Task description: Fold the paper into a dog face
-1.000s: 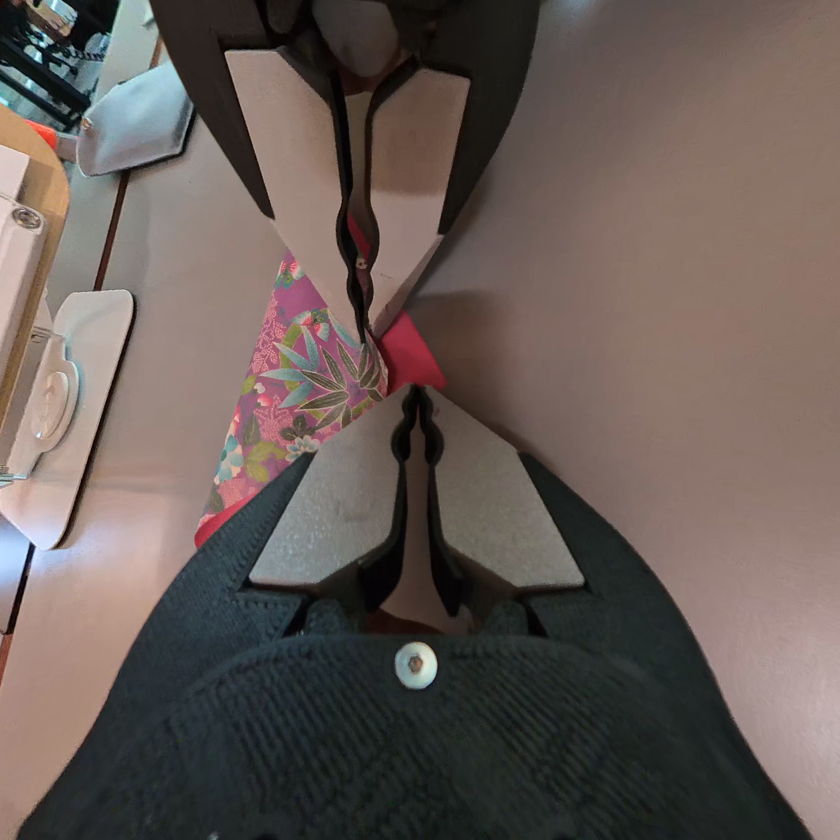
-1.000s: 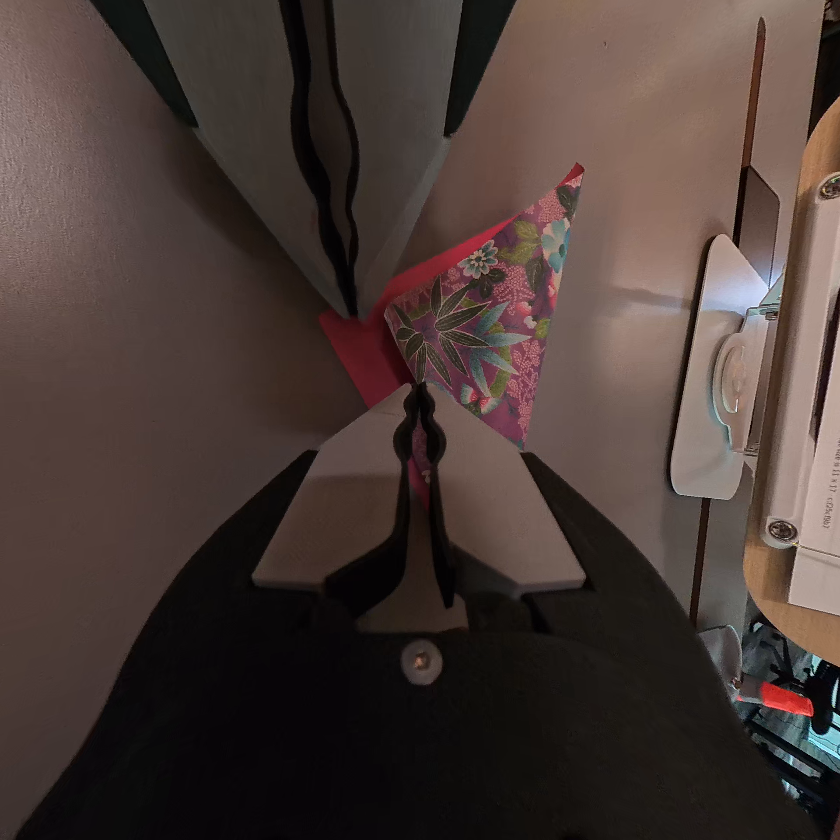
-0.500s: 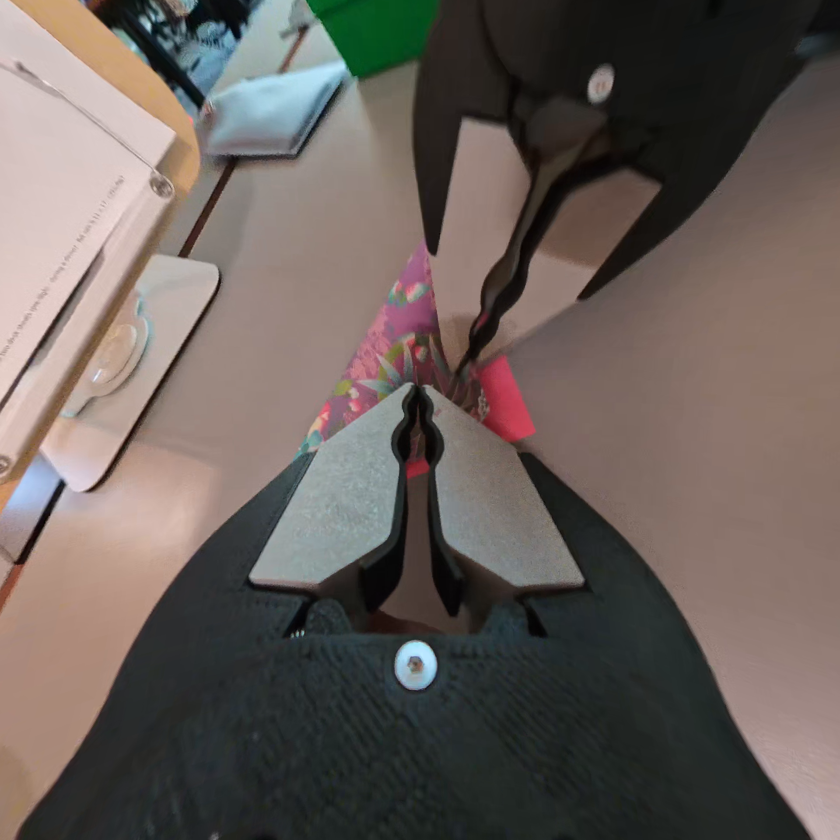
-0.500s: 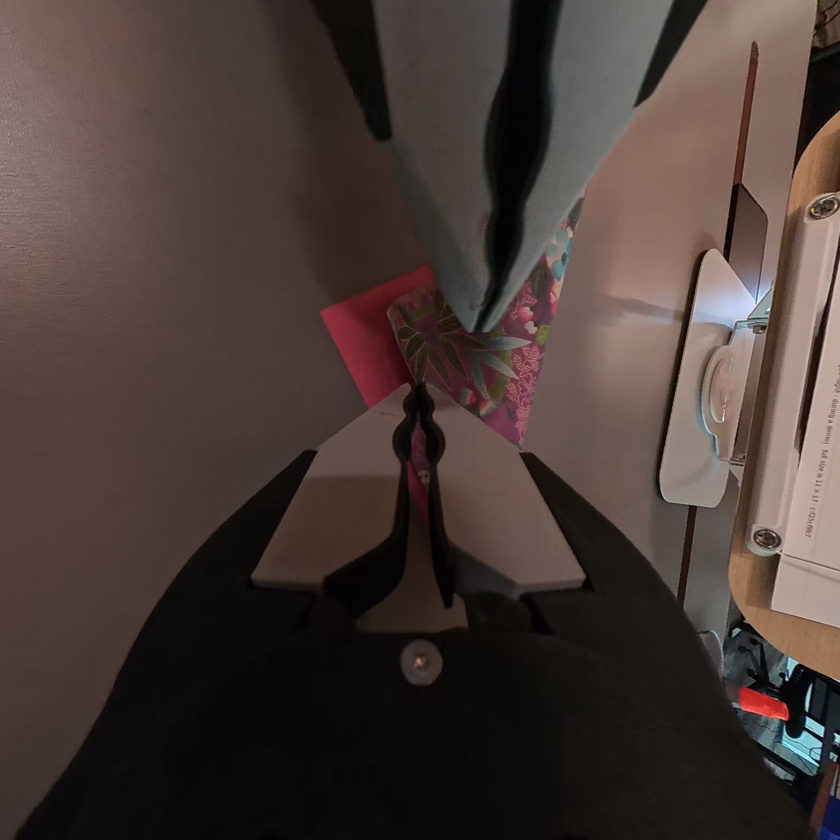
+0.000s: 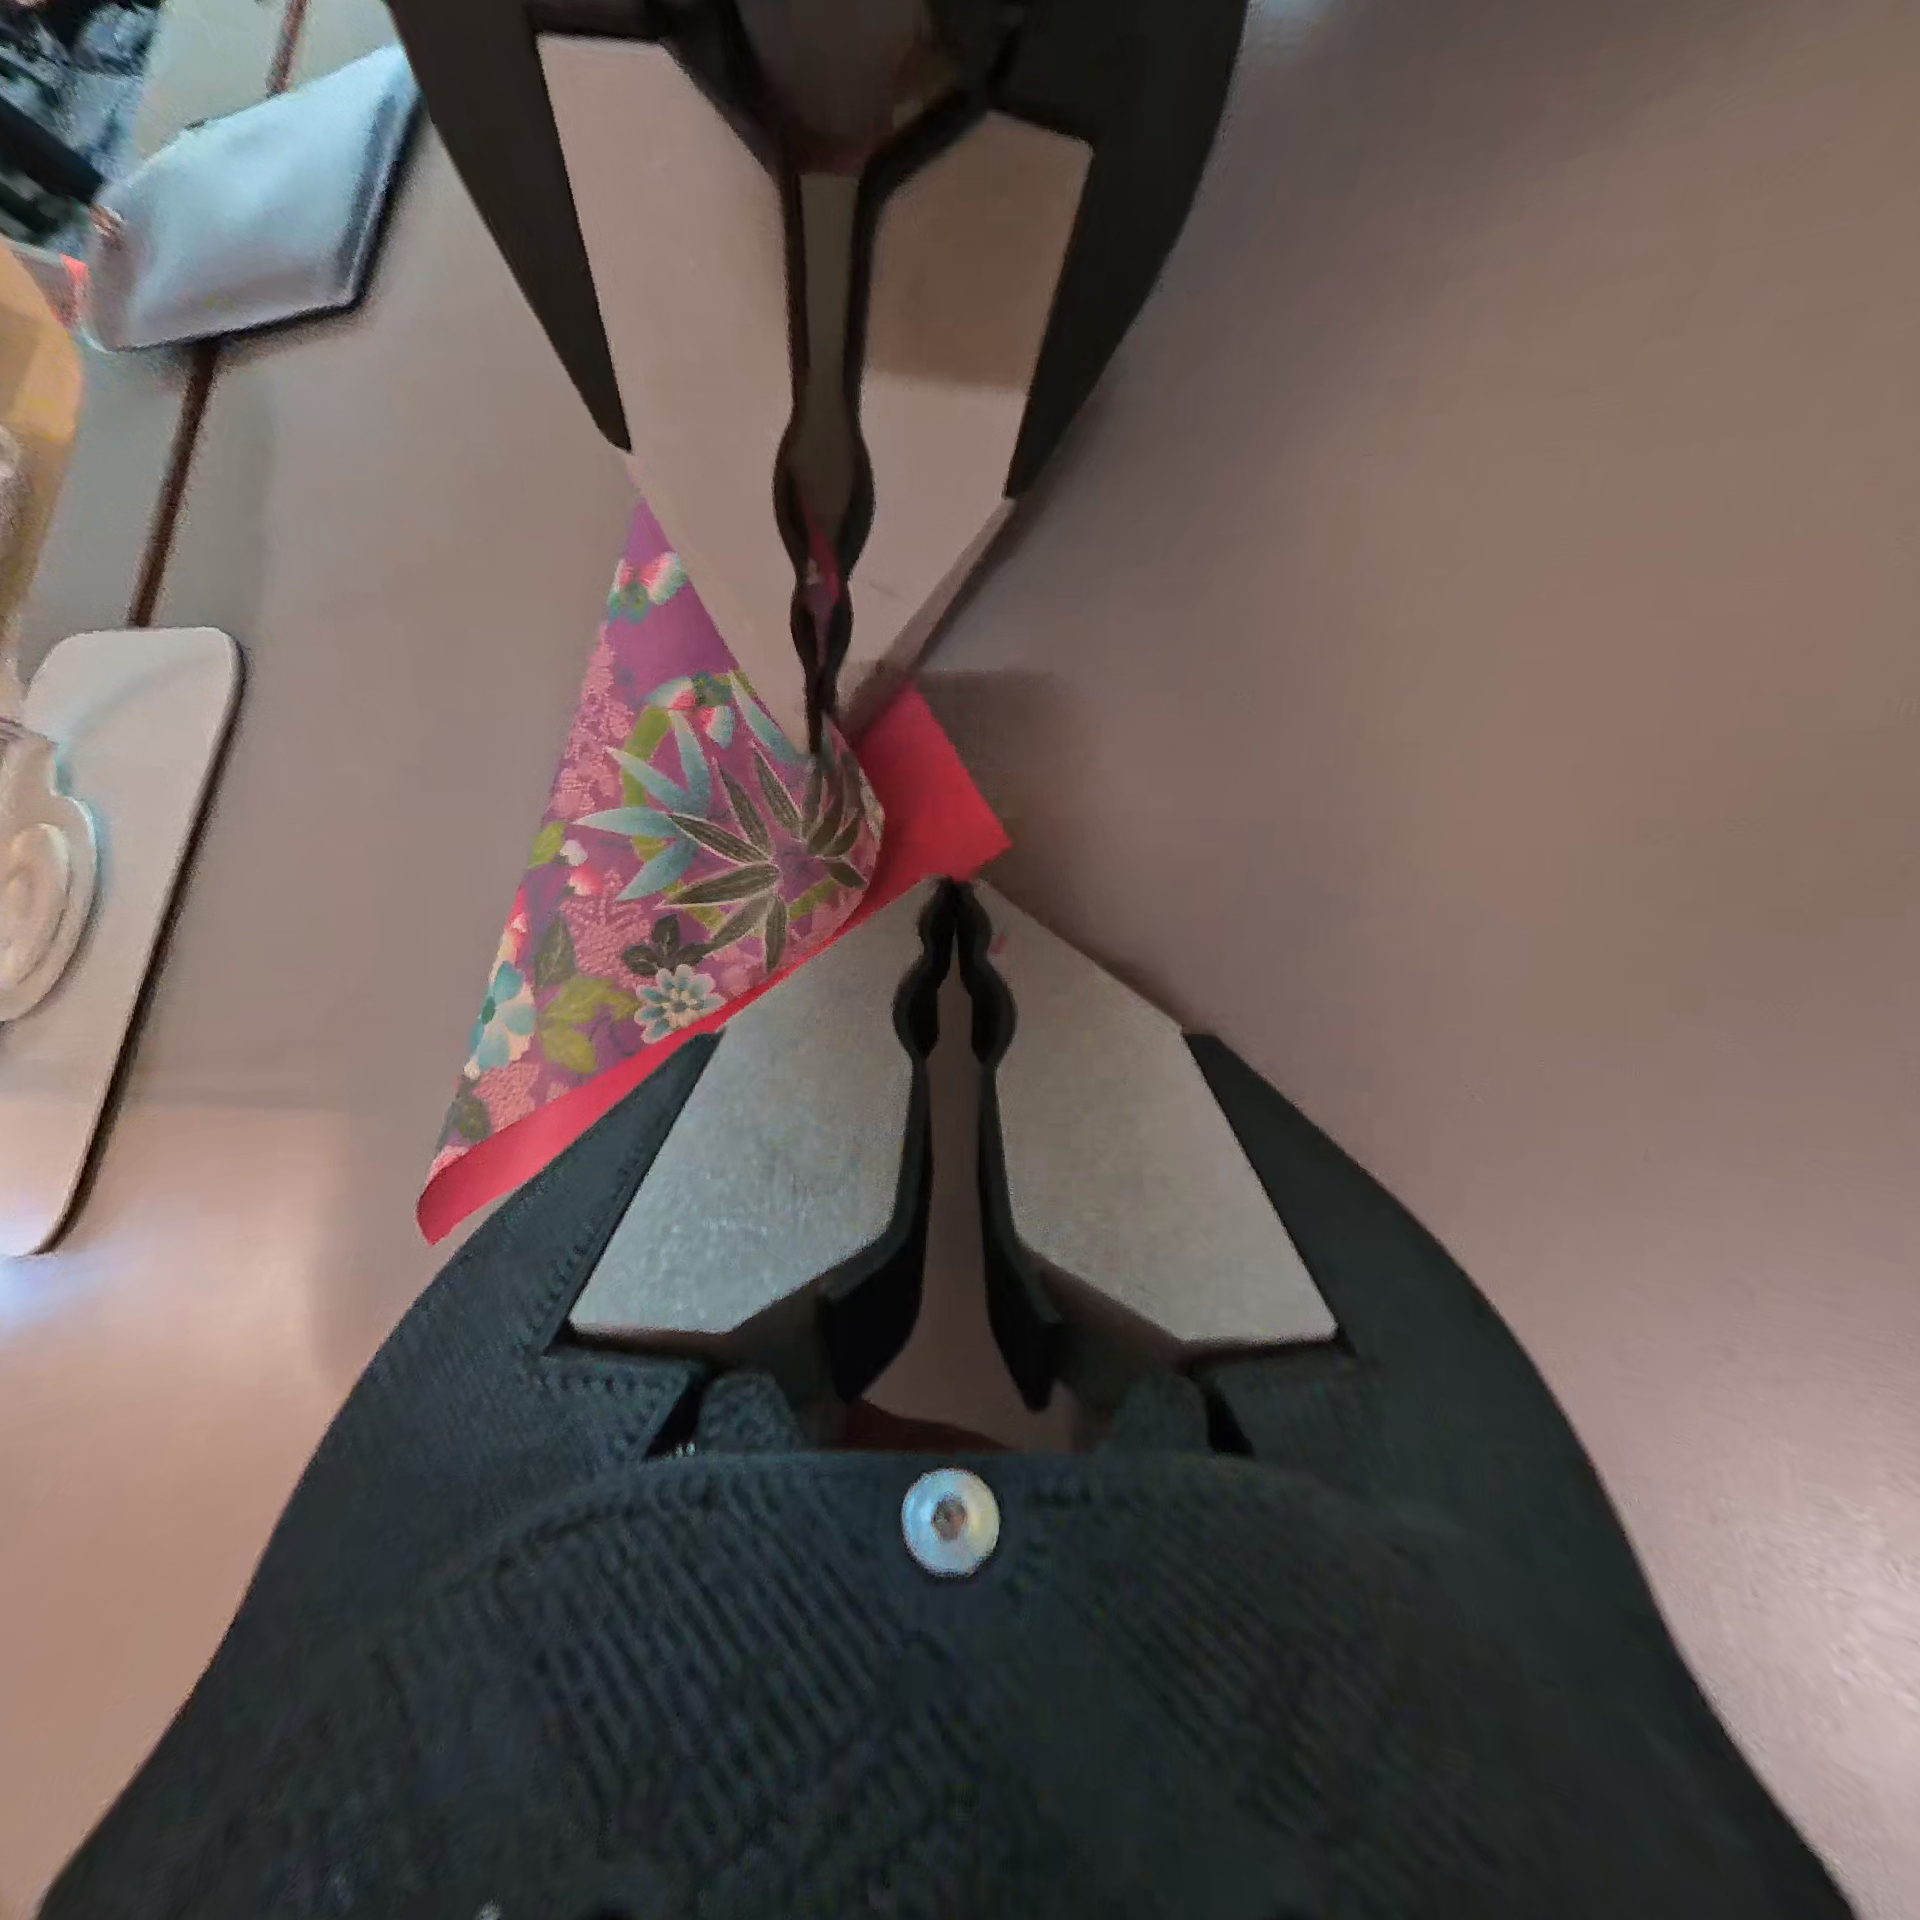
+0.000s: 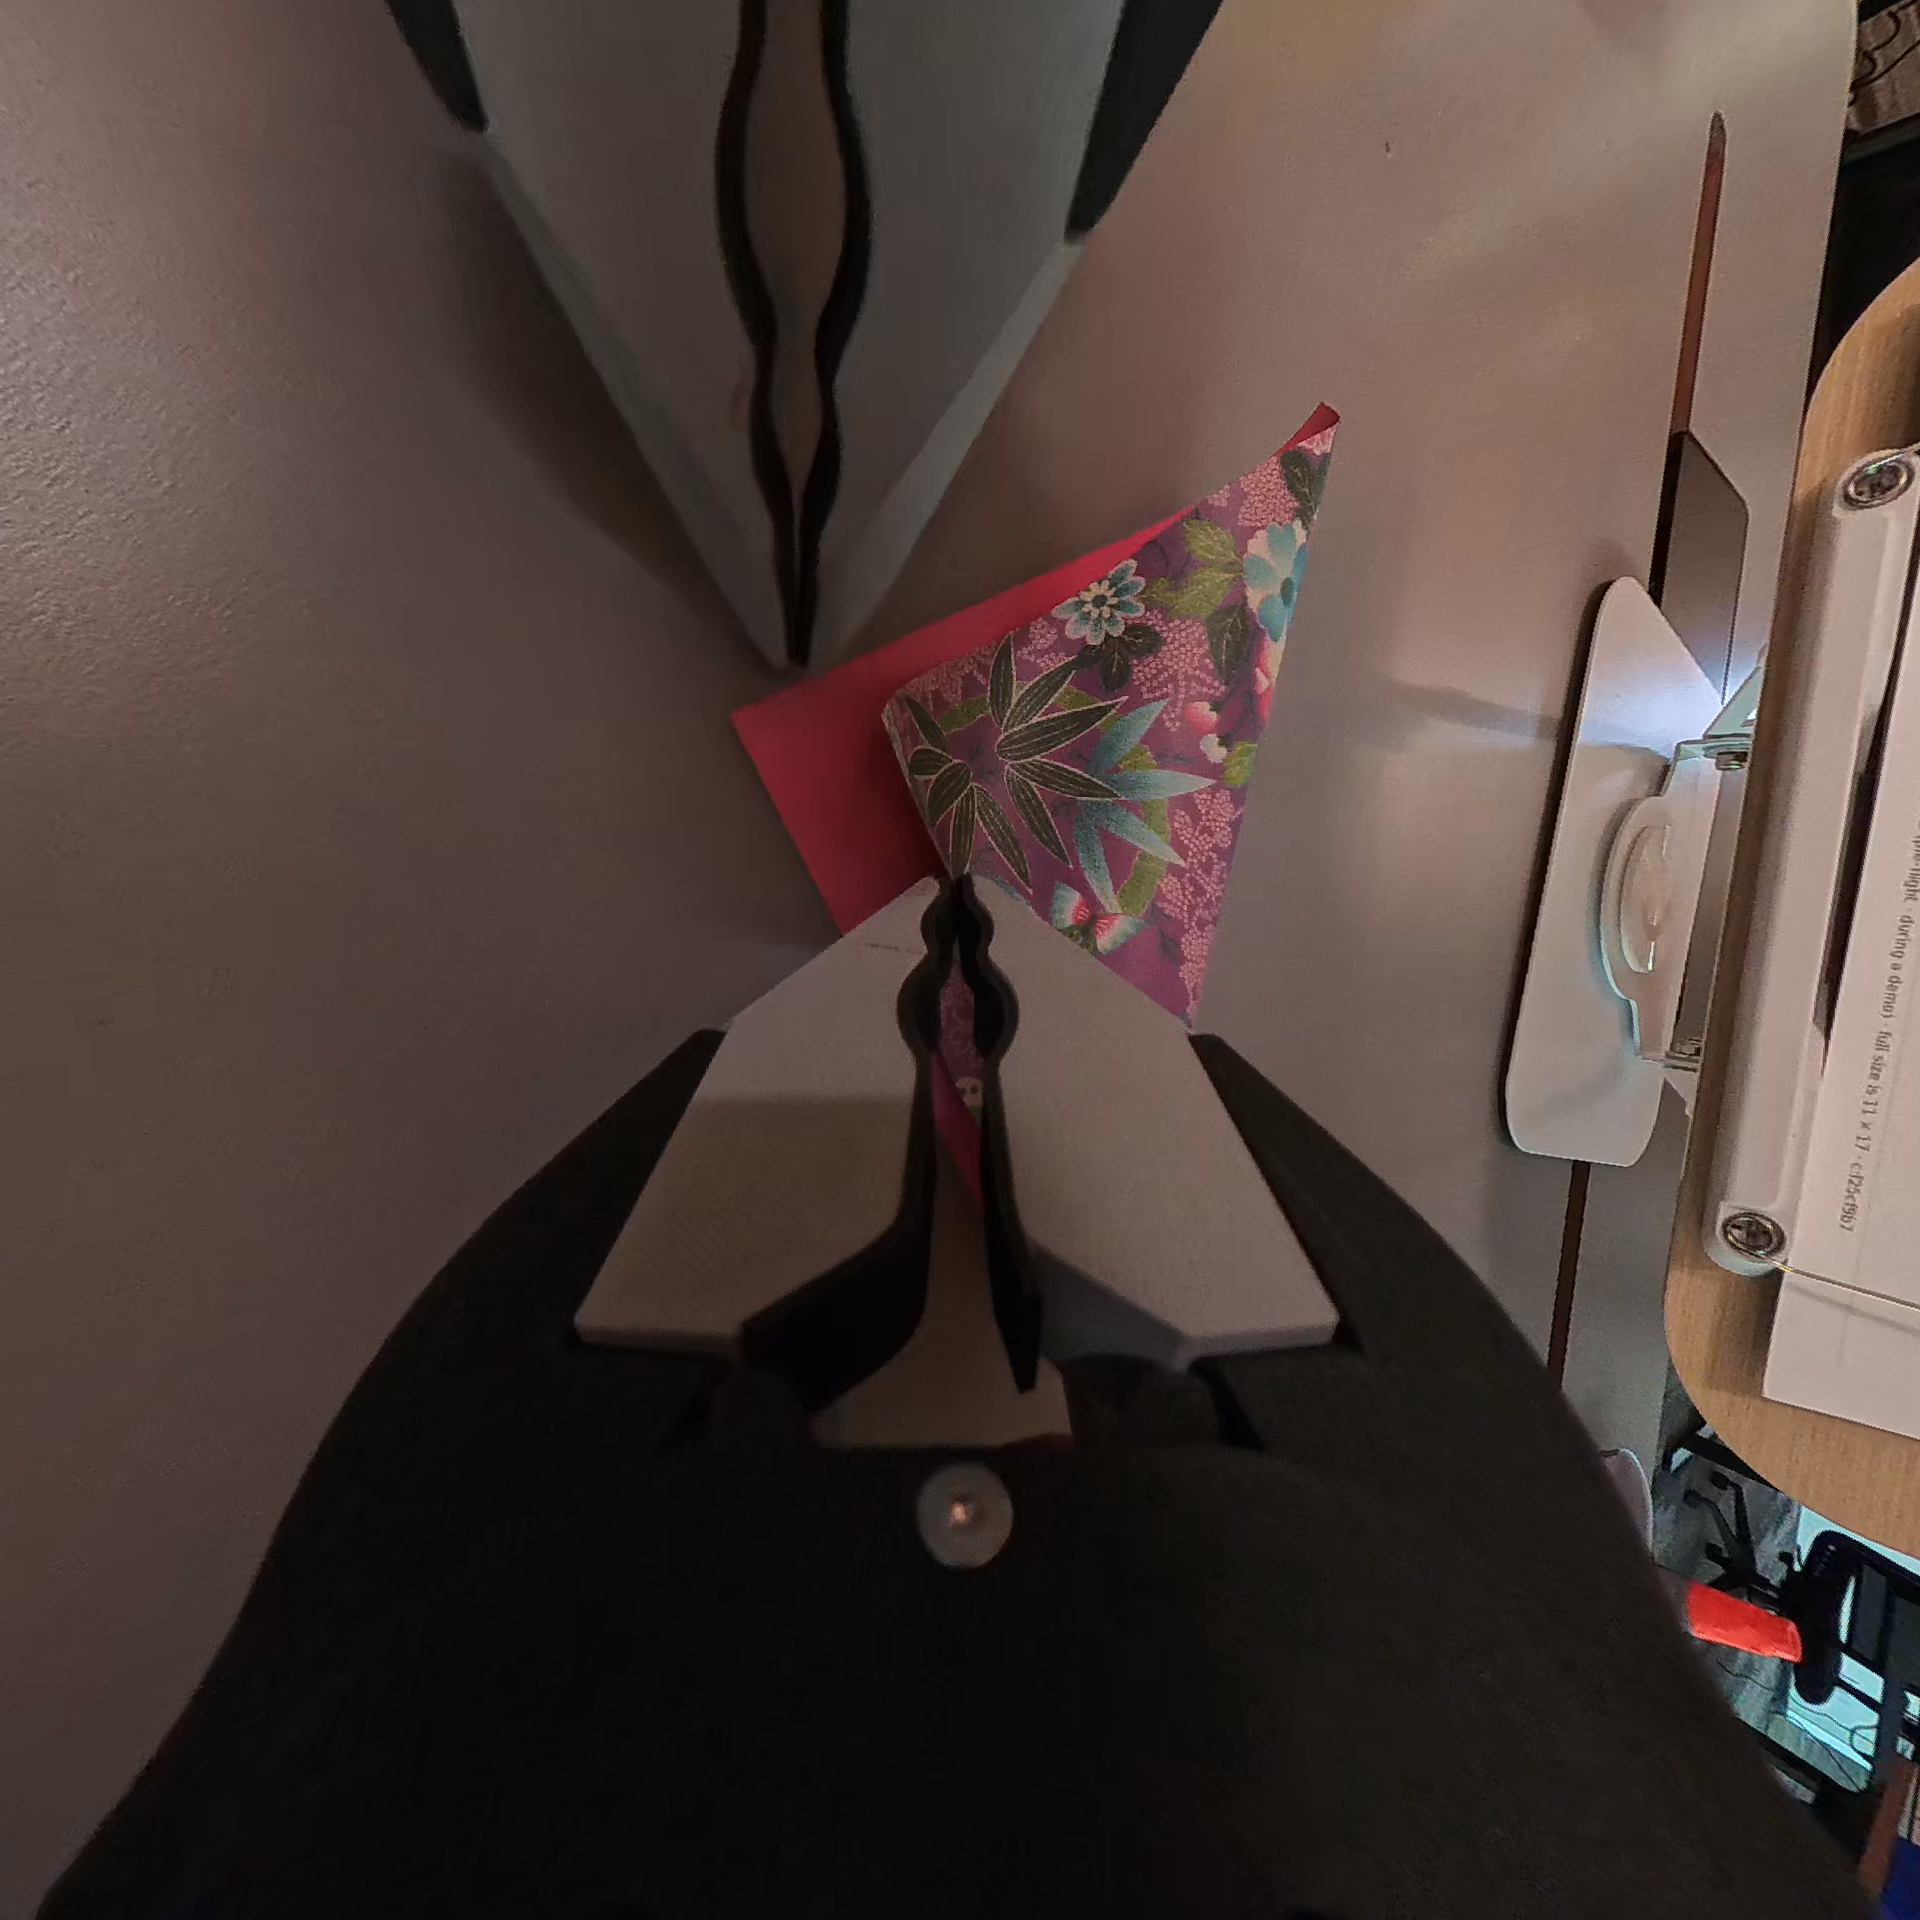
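A folded sheet of paper [image 5: 717,831], purple with a floral print on one face and plain red on the other, sits between two hand-held grippers that point at each other over a plain mauve bench [image 5: 1455,727].

In the left wrist view, the left hand-held gripper [image 5: 951,894] fills the near part of the frame. Its jaws are closed tip to tip, and its tips sit just beside the red corner of the paper. Whether any paper is caught there cannot be made out. The right hand-held gripper [image 5: 826,717] comes in from the far side, its body cut off by the top edge. Its jaws are pressed together on the paper, with a red sliver showing in the seam.

In the right wrist view, the right hand-held gripper [image 6: 956,894] has its jaws clamped on the paper [image 6: 1101,769], and red and purple show through the slot behind its tips. The printed flap curls up and away to the right, hiding what lies under it. The left hand-held gripper [image 6: 795,649] hangs in from the far side, cut off at the top, tips together and close to the red edge.

On the right, a white stand base [image 6: 1590,883] rests on the bench, and a framed printed sheet [image 6: 1849,935] is partly cut off by the frame edge.
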